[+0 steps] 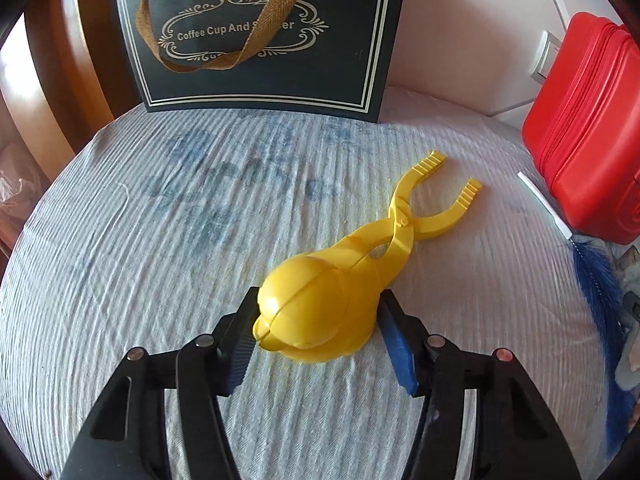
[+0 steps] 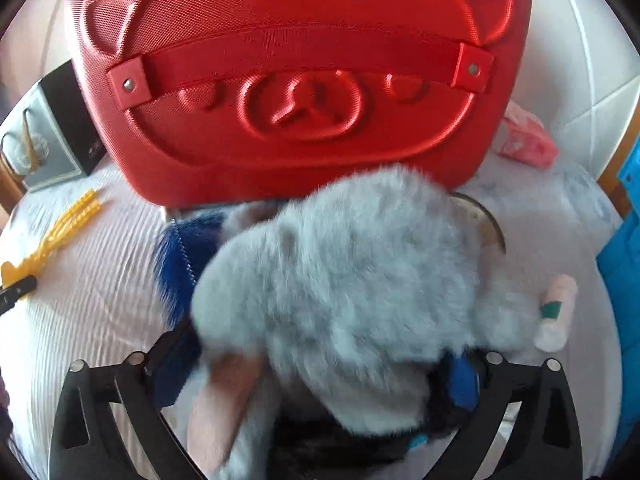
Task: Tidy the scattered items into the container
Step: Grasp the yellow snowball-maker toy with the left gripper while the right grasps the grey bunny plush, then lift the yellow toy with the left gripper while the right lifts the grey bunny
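Observation:
A yellow duck-shaped snowball clamp [image 1: 320,312] lies on the white striped cloth [image 1: 160,240], handles pointing away. My left gripper [image 1: 320,332] straddles its round head, with both pads [image 1: 240,344] against its sides. My right gripper [image 2: 316,376] holds a grey plush rabbit [image 2: 340,272] between its fingers, in front of the closed red bear-face case [image 2: 288,80]. The case also shows in the left wrist view [image 1: 588,128]. The clamp's handles show at the left of the right wrist view [image 2: 60,228].
A dark "Coffee Cup And Saucer" gift bag [image 1: 260,40] stands at the back. A blue feather brush [image 1: 596,280] lies beside the case. A pink tube [image 2: 556,312], a pink packet [image 2: 524,140] and a blue object [image 2: 624,260] lie at right.

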{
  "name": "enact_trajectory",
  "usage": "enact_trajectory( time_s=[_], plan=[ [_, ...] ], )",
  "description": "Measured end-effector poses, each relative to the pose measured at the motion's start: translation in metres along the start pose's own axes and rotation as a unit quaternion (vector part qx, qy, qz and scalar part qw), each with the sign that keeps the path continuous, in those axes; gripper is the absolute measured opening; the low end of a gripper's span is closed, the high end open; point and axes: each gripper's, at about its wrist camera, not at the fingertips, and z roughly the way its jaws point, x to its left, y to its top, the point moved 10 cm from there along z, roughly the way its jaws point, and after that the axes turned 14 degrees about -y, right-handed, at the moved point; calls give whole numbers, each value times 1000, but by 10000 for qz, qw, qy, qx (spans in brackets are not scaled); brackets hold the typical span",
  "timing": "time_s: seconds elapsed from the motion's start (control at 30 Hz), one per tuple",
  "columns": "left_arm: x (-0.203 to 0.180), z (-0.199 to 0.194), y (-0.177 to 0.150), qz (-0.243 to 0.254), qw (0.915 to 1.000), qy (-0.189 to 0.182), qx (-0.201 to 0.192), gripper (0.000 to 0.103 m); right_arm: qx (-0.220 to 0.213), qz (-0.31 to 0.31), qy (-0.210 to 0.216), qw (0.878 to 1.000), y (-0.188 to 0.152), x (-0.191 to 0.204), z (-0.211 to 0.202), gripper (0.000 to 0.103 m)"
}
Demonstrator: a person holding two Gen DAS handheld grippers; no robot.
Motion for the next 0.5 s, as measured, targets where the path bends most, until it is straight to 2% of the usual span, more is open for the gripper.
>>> enact_trajectory(
  time_s=[0.1,0.13,0.17,0.23,0.37,0.5],
  plan=[
    [-5,2,1,3,10000,19,7,56,-10,16,-110,9999,7,0,7,102],
    [-7,1,-1,-10,10000,-1,17,55,4,-1,-226,9997,8,-2,7,94],
    [-9,-1,-3,-27,10000,-13,19,55,-11,-18,-318,9995,9,-5,4,79],
    [-16,-8,-6,-28,10000,-71,-37,55,-9,-10,-240,9997,7,-6,-2,71],
    [-33,-35,-11,3,9997,-150,-205,55,7,91,36,10000,-2,-9,-20,67],
    [-52,-70,-16,38,9988,-256,-404,55,-189,344,423,9983,-4,-13,-62,67]
  ],
)
